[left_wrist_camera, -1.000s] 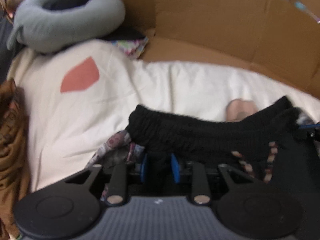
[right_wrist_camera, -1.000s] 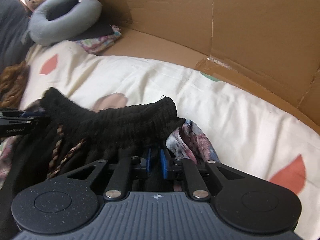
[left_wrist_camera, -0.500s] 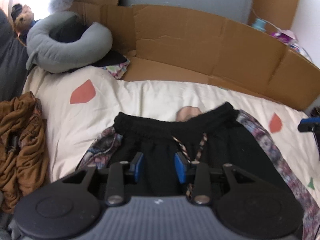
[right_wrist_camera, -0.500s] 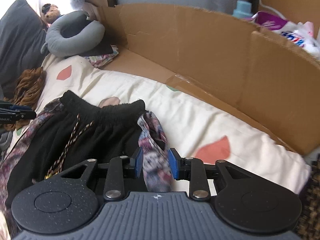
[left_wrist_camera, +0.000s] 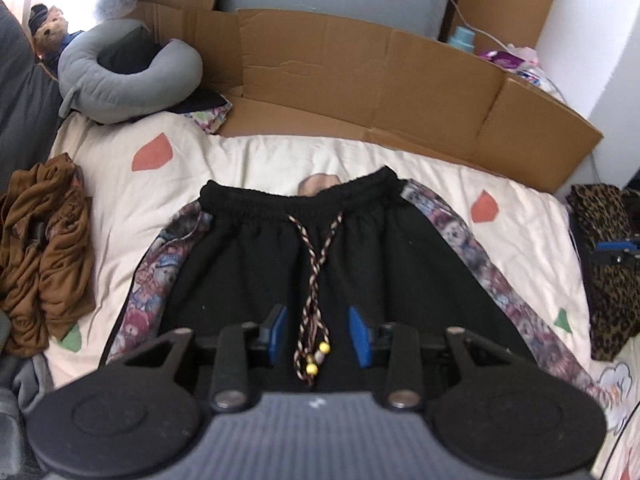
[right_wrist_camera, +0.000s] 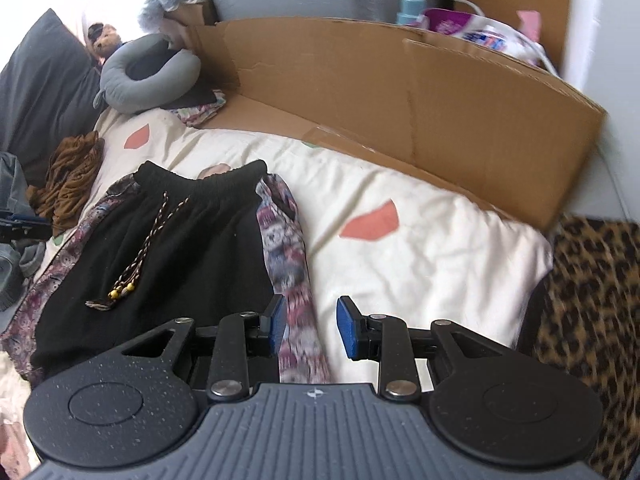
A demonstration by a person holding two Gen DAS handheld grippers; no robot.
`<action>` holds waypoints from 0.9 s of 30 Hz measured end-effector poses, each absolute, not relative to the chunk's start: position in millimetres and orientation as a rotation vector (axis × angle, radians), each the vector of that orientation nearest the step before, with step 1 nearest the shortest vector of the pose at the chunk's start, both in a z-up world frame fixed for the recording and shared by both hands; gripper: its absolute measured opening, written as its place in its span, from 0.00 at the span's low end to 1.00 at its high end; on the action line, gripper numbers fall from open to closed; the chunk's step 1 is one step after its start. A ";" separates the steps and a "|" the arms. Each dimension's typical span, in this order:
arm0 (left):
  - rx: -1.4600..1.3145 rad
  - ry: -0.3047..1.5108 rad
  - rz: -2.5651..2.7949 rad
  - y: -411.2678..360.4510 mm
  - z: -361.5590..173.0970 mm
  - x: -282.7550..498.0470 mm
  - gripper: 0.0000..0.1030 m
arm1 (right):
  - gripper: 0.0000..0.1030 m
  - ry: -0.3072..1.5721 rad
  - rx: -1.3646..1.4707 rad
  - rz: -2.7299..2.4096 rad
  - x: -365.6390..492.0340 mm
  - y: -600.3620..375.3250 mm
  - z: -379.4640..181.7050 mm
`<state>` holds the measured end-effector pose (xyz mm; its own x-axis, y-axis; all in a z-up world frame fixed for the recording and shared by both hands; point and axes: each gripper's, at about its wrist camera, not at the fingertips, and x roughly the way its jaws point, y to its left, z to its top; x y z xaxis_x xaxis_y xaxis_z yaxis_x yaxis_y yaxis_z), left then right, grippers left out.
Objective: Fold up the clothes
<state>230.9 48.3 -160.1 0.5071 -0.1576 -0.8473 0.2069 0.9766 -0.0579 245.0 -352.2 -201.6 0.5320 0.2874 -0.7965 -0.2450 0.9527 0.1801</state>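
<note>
The shorts point(left_wrist_camera: 320, 264) lie flat on the bed point(left_wrist_camera: 260, 156), waistband toward the upper centre of the left wrist frame, patterned side stripes running down both edges. In the right wrist frame the shorts point(right_wrist_camera: 168, 248) fill the left half. The drawstring point(left_wrist_camera: 314, 280) trails down the front panel and ends in beads between the fingers of the left gripper point(left_wrist_camera: 318, 330).

Gripper state: the left gripper is spread and holds nothing; the drawstring ends only appear between its fingers, above the cloth. The right gripper point(right_wrist_camera: 310, 322) is likewise spread and empty. Its jaws have just been opening, with the right side stripe showing between them, unpinched.

Hazards for the next fold:

1. Loose drawstring. A grasp at the lower centre may catch the cord or beads instead of cloth, pulling the waistband out of line.
2. Single-layer pinch. Closing on the stripe alone may lift only the top layer, leaving the back panel behind and creasing the fold.
3. Soft bedding. The quilt may be gathered together with the hem.
4. Neighbouring items. The brown garment point(left_wrist_camera: 40, 248) at the left edge and the leopard fabric point(right_wrist_camera: 592, 320) at the right lie near; a wide sweep may drag them.
</note>
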 end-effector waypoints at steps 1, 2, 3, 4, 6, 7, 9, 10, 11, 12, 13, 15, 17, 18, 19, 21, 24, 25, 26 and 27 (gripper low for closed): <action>0.057 1.018 -0.222 47.7 -158.1 226.7 0.38 | 0.33 0.956 0.058 0.311 238.0 -357.2 -199.5; 0.058 1.022 -0.224 47.3 -156.3 222.7 0.38 | 0.33 0.954 0.067 0.304 231.5 -361.8 -197.7; 0.060 1.025 -0.225 46.7 -154.5 218.7 0.38 | 0.33 0.953 0.077 0.298 225.0 -366.2 -195.6; 0.062 1.028 -0.225 46.0 -152.7 214.6 0.38 | 0.33 0.951 0.084 0.291 219.0 -370.3 -193.8; 0.072 1.033 -0.225 43.9 -149.6 206.0 0.38 | 0.33 0.945 0.098 0.280 207.2 -378.5 -190.9; 0.077 1.036 -0.225 42.8 -148.3 201.1 0.38 | 0.33 0.943 0.109 0.275 201.0 -382.7 -189.7; 0.081 1.046 -0.223 42.6 -146.3 190.8 0.38 | 0.33 0.940 0.136 0.263 188.8 -391.0 -188.0; 0.080 1.053 -0.222 42.9 -145.1 185.1 0.38 | 0.33 0.937 0.148 0.257 182.7 -394.8 -187.4; 0.076 1.061 -0.223 43.9 -144.0 179.6 0.38 | 0.33 0.933 0.161 0.252 176.6 -398.6 -186.8; 0.070 1.071 -0.228 45.7 -142.4 173.3 0.38 | 0.34 0.929 0.173 0.246 170.5 -402.4 -186.3; 0.062 1.080 -0.233 47.8 -140.3 167.3 0.38 | 0.34 0.926 0.185 0.241 164.3 -406.1 -185.7; 0.053 1.093 -0.238 52.3 -135.3 155.7 0.39 | 0.34 0.918 0.204 0.239 153.2 -412.3 -185.3; 0.063 1.103 -0.226 55.9 -129.2 144.3 0.39 | 0.34 0.909 0.223 0.236 144.2 -417.0 -184.7; 0.067 1.108 -0.216 58.0 -125.6 138.6 0.40 | 0.34 0.905 0.232 0.234 140.0 -419.2 -184.3; 0.068 1.114 -0.208 60.3 -121.9 133.2 0.40 | 0.34 0.900 0.242 0.232 135.9 -421.3 -183.9; 0.074 1.126 -0.191 64.0 -114.0 123.4 0.40 | 0.34 0.887 0.255 0.232 128.4 -424.3 -180.9; 0.039 1.137 -0.177 70.3 -105.5 109.5 0.47 | 0.34 0.871 0.276 0.235 115.3 -426.6 -173.4; 0.025 1.137 -0.177 71.8 -105.0 106.3 0.47 | 0.34 0.867 0.278 0.237 111.7 -426.9 -171.0; 0.021 1.132 -0.176 72.3 -106.2 102.8 0.47 | 0.34 0.862 0.277 0.234 108.1 -427.1 -169.2; 0.020 1.125 -0.173 72.4 -108.0 98.9 0.47 | 0.34 0.859 0.275 0.227 104.8 -427.4 -168.4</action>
<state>98.9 72.4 -108.0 0.4187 -0.1280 -0.8990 0.1486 0.9863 -0.0712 104.8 -427.4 -168.4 0.6330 0.3053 -0.7114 -0.0856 0.9409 0.3277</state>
